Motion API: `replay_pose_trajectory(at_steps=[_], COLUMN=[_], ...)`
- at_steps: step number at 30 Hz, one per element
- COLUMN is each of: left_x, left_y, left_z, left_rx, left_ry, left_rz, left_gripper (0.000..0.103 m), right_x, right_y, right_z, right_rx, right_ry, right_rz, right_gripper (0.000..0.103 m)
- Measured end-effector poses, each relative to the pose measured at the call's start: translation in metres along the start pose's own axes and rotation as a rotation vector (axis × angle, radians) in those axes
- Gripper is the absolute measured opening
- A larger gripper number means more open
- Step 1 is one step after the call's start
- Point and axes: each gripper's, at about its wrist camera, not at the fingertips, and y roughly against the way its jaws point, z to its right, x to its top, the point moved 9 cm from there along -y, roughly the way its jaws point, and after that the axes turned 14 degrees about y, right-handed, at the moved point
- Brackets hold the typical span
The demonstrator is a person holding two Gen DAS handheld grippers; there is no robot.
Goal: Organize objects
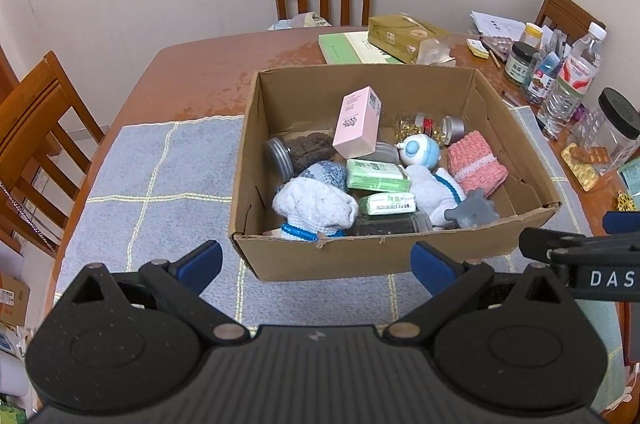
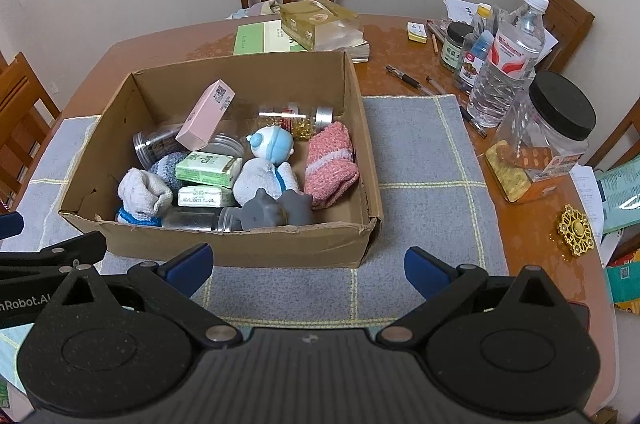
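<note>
Box (image 1: 360,256), corrugated cardboard with a ragged near rim, sits on a grey checked mat (image 1: 160,164) on the glossy wooden counter (image 1: 192,72). It holds a smooth pink carton (image 1: 358,122), fuzzy socks (image 1: 312,202), clear jars and a grey rubber toy (image 2: 264,212). It lies just ahead of both grippers, left gripper (image 1: 316,262) and right gripper (image 2: 308,266), each with jaws spread wide and empty.

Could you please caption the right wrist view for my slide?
Right gripper, jaws open, hovers before a cardboard box packed with socks, jars and small cartons.
</note>
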Motion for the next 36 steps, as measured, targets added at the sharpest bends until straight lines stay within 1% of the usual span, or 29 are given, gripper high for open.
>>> replay_pose_trajectory(at_steps=[36], left_x=[-0.0021], left_y=[0.0018], left_z=[0.0005], left_rx=[0.001], left_ry=[0.009], left_rz=[-0.005], left_gripper=[0.1], right_x=[0.001], right_y=[0.0041], right_z=[-0.0022], right_rx=[0.004], right_ry=[0.008], right_rz=[0.003], right_gripper=[0.103])
